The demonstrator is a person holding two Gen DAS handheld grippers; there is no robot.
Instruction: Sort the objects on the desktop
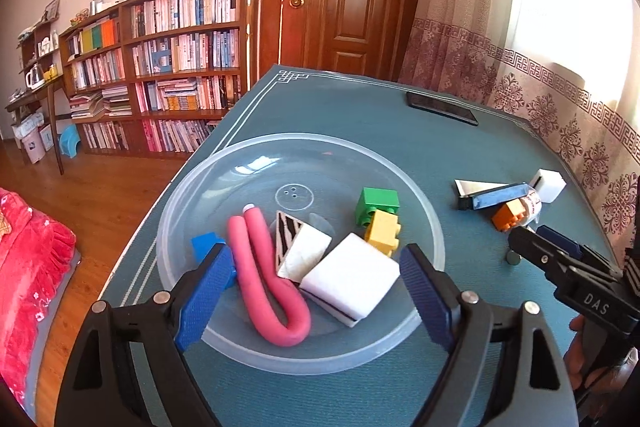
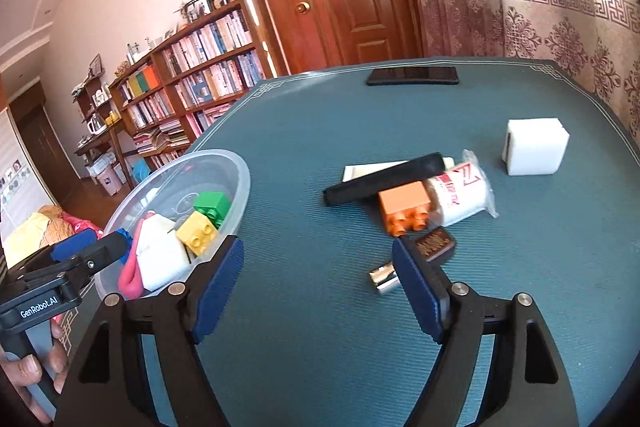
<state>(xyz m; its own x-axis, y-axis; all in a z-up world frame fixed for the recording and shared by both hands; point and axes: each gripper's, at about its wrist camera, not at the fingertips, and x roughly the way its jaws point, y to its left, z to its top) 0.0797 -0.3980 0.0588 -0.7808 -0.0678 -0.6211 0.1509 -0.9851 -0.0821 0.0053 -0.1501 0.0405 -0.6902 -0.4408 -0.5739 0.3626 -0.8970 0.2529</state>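
Note:
A clear plastic bowl (image 1: 424,227) on the teal mat holds a pink foam tube (image 1: 260,279), a white sponge block (image 1: 352,275), a striped wedge (image 1: 290,231), and green (image 1: 378,205), yellow (image 1: 386,231) and blue (image 1: 206,245) bricks. My left gripper (image 1: 316,291) hovers open over the bowl's near side, empty. My right gripper (image 2: 318,287) is open and empty above the mat. Just beyond it lie an orange brick (image 2: 404,205), a black stick (image 2: 384,183), a wrapped white roll (image 2: 460,195), a brown tablet (image 2: 434,245), a metal cap (image 2: 382,277) and a white cube (image 2: 534,147).
A black phone (image 2: 412,75) lies near the table's far edge. A white card (image 2: 370,169) sits under the black stick. The table's left edge drops to a wooden floor; a bookshelf (image 1: 168,67), a door and a curtain stand beyond. A hand (image 2: 28,371) holds the left gripper's handle.

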